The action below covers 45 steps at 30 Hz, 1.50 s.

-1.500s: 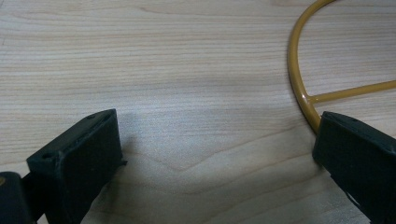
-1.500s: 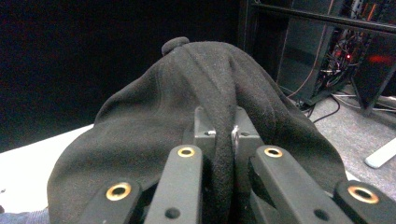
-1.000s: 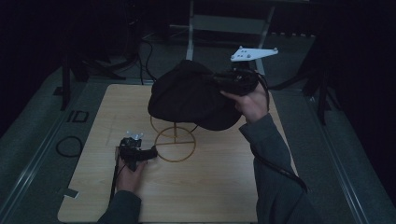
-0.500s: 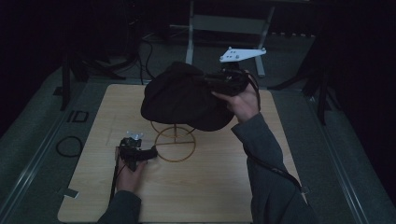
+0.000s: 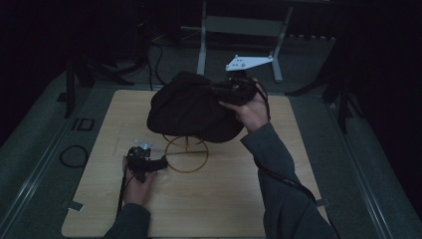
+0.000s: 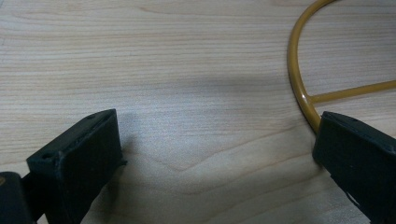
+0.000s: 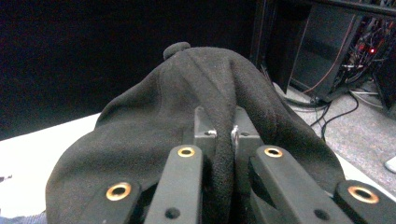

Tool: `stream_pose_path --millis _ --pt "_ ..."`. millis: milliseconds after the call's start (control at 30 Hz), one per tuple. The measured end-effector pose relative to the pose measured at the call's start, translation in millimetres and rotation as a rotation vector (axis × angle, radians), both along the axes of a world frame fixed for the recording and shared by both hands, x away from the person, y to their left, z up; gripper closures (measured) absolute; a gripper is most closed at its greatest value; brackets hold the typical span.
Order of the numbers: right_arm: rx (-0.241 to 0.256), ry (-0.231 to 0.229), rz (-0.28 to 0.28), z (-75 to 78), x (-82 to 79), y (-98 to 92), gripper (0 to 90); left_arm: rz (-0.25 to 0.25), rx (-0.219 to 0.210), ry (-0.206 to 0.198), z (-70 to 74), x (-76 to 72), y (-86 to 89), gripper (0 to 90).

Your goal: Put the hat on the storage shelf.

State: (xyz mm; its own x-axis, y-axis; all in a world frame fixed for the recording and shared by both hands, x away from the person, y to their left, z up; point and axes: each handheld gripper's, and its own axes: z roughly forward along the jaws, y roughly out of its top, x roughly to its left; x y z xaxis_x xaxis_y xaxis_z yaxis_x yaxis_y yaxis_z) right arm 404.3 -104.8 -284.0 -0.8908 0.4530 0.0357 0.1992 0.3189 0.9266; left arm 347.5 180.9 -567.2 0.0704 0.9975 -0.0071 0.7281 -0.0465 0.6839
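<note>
A black fabric hat (image 5: 194, 107) hangs above the yellow wire stand (image 5: 185, 154) on the wooden table. My right gripper (image 5: 234, 92) is shut on a fold of the hat (image 7: 224, 140), pinching it between both jaws. In the right gripper view the hat's crown spreads away from the jaws, with a small button on top. My left gripper (image 5: 144, 162) rests low on the table at the stand's left side. It is open (image 6: 215, 158), and its right jaw touches the yellow ring of the stand (image 6: 299, 74). Nothing lies between its jaws.
The wooden tabletop (image 5: 209, 209) sits on a grey floor with dark rails at both sides. A grey metal frame (image 5: 239, 30) stands behind the table. A coiled cable (image 5: 73, 155) lies left of the table. Cables and dark equipment (image 7: 327, 56) stand at the back.
My right gripper has carried the hat to the left and slightly toward the stand. The left gripper has stayed in place by the ring.
</note>
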Motion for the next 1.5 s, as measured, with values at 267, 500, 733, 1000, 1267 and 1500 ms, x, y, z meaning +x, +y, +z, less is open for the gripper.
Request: stream_pose_path --millis 267,500,733,1000,1267,1500 --pt "-0.014 0.018 0.001 -13.1 2.9 6.8 84.7 -0.002 0.002 0.002 0.1 0.0 0.2 0.7" --pt "-0.042 0.032 0.010 -22.7 4.3 12.6 84.3 -0.003 0.001 0.002 0.2 0.0 0.2 0.7" --pt "-0.062 0.068 0.024 -29.8 7.5 14.2 82.7 -0.001 0.001 0.001 0.1 0.0 0.1 0.7" --pt "-0.122 0.071 0.028 -37.6 8.4 21.8 80.8 -0.006 0.003 0.004 0.4 0.0 0.6 0.7" --pt "-0.156 0.075 0.061 -40.2 5.7 23.5 70.5 -0.005 0.003 0.006 0.4 -0.1 0.4 0.7" --pt "-0.163 0.089 0.065 -40.2 5.0 22.7 55.2 -0.004 0.002 0.004 0.4 -0.1 0.4 0.7"
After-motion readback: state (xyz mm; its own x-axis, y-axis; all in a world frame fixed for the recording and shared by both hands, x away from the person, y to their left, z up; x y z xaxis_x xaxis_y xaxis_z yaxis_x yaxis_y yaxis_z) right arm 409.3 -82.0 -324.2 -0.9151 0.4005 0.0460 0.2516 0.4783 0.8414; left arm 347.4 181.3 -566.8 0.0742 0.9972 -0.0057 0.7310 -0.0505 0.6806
